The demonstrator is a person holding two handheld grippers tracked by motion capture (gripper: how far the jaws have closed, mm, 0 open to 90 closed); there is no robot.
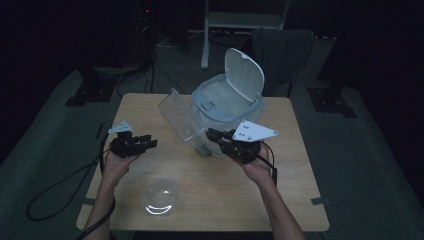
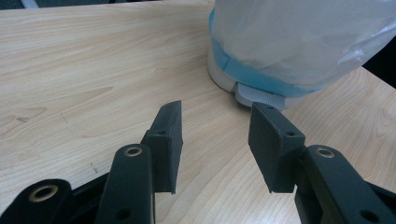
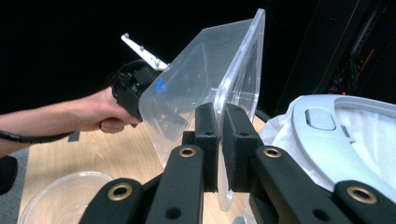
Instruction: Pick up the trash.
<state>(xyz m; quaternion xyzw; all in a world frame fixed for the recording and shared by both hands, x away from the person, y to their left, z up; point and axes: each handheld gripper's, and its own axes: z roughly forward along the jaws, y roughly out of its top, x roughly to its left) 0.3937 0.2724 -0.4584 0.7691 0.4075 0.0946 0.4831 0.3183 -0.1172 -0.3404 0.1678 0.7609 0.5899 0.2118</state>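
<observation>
Right gripper (image 1: pixel 214 134) clamped on clear container (image 1: pixel 181 117) rim, centre frame, tilted beside open bin (image 1: pixel 225 100); emptying step; next tip further over bin. Left gripper (image 1: pixel 150 143) jaws apart, idle

I see the bin (image 1: pixel 226 102) at the back of the table (image 1: pixel 295 165), with its lid (image 1: pixel 244 74) standing up behind it. The clear box (image 1: pixel 181 119) is tipped up just left of the bin, in front of its left side. The bowl (image 1: pixel 160 196) sits near the front edge, left of the middle.
</observation>
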